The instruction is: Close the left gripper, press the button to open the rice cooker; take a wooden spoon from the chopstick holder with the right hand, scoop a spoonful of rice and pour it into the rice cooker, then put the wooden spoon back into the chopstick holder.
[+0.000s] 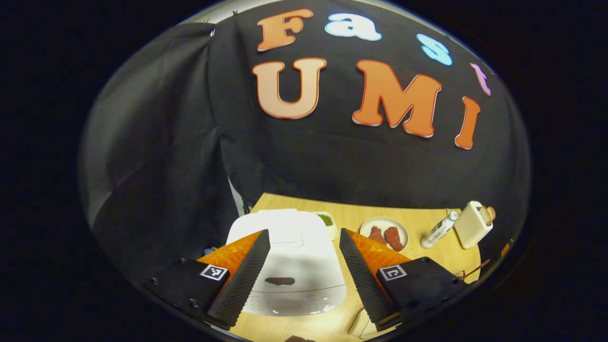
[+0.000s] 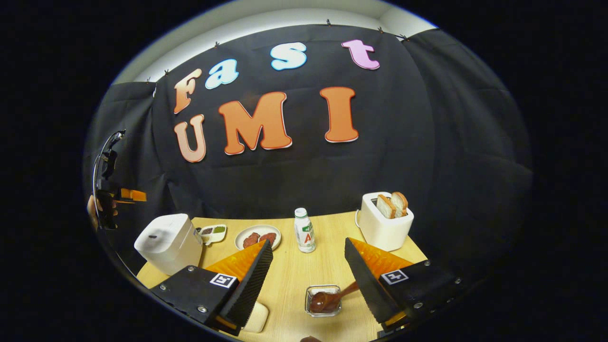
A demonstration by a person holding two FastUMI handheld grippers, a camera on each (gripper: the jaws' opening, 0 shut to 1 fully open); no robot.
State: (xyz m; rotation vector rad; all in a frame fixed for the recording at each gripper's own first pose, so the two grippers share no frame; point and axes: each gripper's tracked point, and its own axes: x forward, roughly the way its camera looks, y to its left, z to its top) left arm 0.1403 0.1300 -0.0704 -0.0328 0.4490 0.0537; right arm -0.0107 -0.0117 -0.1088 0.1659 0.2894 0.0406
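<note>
The white rice cooker (image 1: 285, 266) stands with its lid down right below my left gripper (image 1: 304, 231). That gripper is open, one finger on each side of the lid, well above it. A dark oval button (image 1: 280, 281) shows on the lid's front. In the right gripper view the cooker (image 2: 168, 242) is at the far left of the table. Above it hovers the left gripper (image 2: 128, 194), held by a hand (image 2: 92, 209). My right gripper (image 2: 308, 241) is open and holds nothing. A wooden spoon (image 2: 332, 297) lies with its bowl in a small clear box (image 2: 311, 311) between and below the right gripper's fingers.
A plate of red meat (image 2: 258, 236), a small sauce dish (image 2: 212, 232), a white bottle (image 2: 304, 230) and a toaster with two bread slices (image 2: 384, 221) line the back of the wooden table (image 2: 294, 270). A cream block (image 2: 256, 317) lies at the front left.
</note>
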